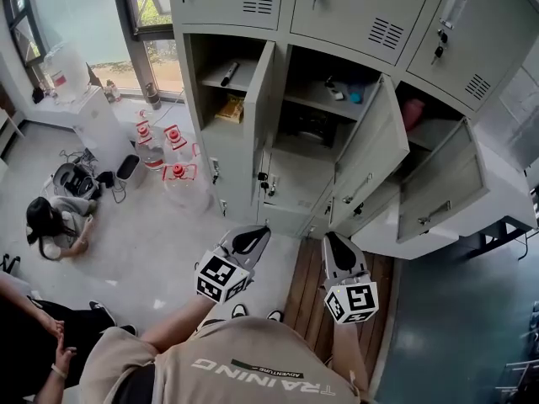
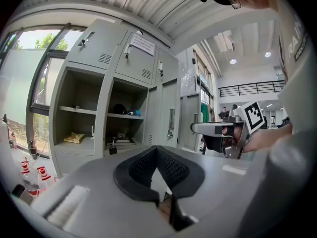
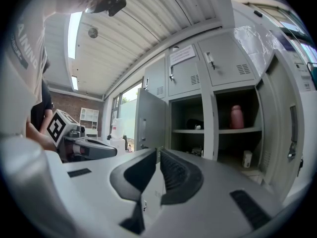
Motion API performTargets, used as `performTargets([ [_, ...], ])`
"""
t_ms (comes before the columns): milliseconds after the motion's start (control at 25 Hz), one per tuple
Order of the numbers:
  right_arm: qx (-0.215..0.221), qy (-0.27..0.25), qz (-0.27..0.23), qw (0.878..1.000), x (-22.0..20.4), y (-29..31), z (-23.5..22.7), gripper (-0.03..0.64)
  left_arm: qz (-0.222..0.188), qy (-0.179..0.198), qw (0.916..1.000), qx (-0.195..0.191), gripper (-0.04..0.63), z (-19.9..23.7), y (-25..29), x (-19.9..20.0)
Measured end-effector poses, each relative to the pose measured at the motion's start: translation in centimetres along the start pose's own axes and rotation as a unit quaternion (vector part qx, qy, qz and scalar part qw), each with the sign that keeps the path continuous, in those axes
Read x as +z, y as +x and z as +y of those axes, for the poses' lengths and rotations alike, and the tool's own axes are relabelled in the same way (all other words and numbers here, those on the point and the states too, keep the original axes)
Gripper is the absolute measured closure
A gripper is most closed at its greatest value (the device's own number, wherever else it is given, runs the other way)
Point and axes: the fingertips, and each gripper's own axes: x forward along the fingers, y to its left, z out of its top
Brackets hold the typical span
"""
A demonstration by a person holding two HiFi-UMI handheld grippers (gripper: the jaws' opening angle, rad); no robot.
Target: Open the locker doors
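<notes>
Head view: pale grey steel locker bank [image 1: 189,91] stands ahead of the person. Three middle-row doors swing outward: left open door [image 1: 258,99], middle open door [image 1: 376,146] and right open door [image 1: 442,179]. Upper-row doors [image 1: 358,7] are shut, with keys in their locks. Lower-row doors [image 1: 290,183], also keyed, appear shut. Left gripper [image 1: 251,239] and right gripper [image 1: 338,249] are held side by side, well apart from every door. A seated person [image 1: 55,225] and red-capped clear water bottles [image 1: 168,154] occupy the floor at left.

Left gripper view: left gripper [image 2: 157,150] has its black ribbed pads closed tip to tip, with nothing between them. Open compartments face it, and one shelf bears a yellow packet [image 2: 74,138].

Right gripper view: right gripper [image 3: 158,155] is likewise closed and empty, with only a thin slit between the pads. A pink bottle [image 3: 237,117] stands on a shelf in an open compartment.

Hazards, as judged from this layout: the doors that remain shut call for parted jaws, and closed pads would slide off a handle. Reaching the lower row means passing under and between the projecting doors. There an arm could strike a door edge and swing that door shut or into its neighbour. Gripping a key rather than a handle could bend it.
</notes>
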Motion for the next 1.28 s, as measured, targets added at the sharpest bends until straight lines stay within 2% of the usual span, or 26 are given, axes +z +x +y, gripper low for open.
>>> performTargets([
  [1280,0.023,-0.005,-0.023,0.999,0.4,-1.3,1.4,0.598,-0.012,0.009,0.9999,0.004,0.591,-1.8,-0.2,0.4],
])
